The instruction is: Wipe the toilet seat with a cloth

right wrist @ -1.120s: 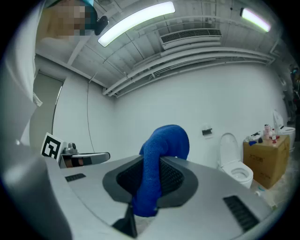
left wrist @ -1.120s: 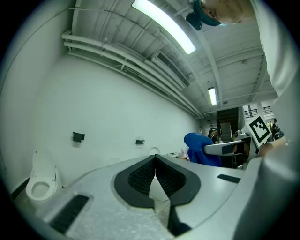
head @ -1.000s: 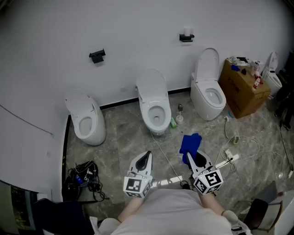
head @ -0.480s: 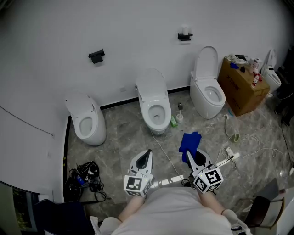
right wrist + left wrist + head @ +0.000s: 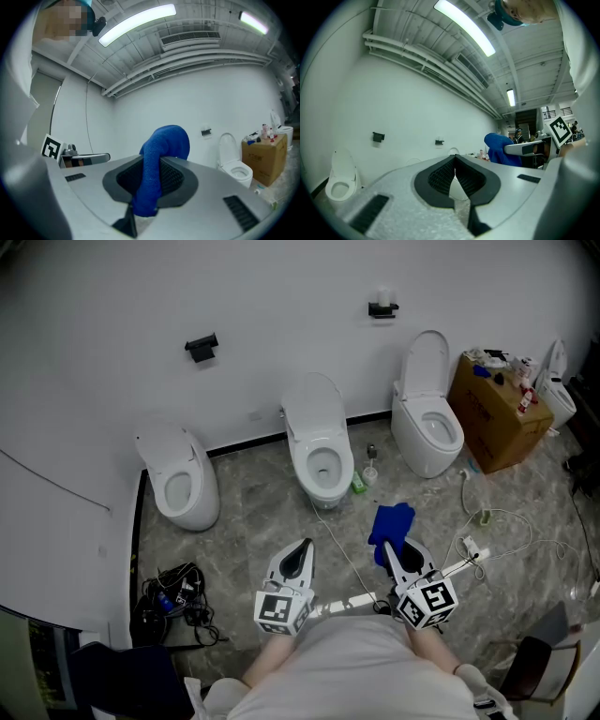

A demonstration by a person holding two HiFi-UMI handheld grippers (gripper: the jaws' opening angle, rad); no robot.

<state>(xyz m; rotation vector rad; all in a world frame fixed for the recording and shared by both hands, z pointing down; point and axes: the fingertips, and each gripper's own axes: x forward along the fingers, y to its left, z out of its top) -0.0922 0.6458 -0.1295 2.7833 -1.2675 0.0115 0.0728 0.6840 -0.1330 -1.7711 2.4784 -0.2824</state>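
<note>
Cloth [image 5: 391, 524]: blue, clamped between the jaws of the right gripper [image 5: 389, 554]. The right gripper view shows the cloth [image 5: 161, 154] pinched between the dark pads. Its upper end bulges above the jaws and folds over, and its lower end hangs below them.

Left gripper [image 5: 301, 551]: jaws closed tip to tip in its own view, with nothing between them. Only a pale sliver of background shows through the gap behind the tips. Both grippers are held low, close to the person's body, side by side and apart, well above the grey marbled floor [image 5: 253, 521].

Toilets: three white units stand along the white wall, all with lids raised. The left toilet [image 5: 178, 486] is near the corner. The middle toilet [image 5: 321, 460] is ahead of the grippers and well apart from them. The right toilet [image 5: 427, 423] stands just beside a cardboard box [image 5: 497, 409] with small items on top. The cloth touches no toilet.

Other items: a small green object [image 5: 357, 487] lies at the base of the middle toilet. A tangle of black cables [image 5: 173, 601] lies at the lower left. A white cable [image 5: 497, 531] trails across the floor at the right. Two black wall fittings [image 5: 201, 346] [image 5: 382, 307] are mounted above the toilets.
</note>
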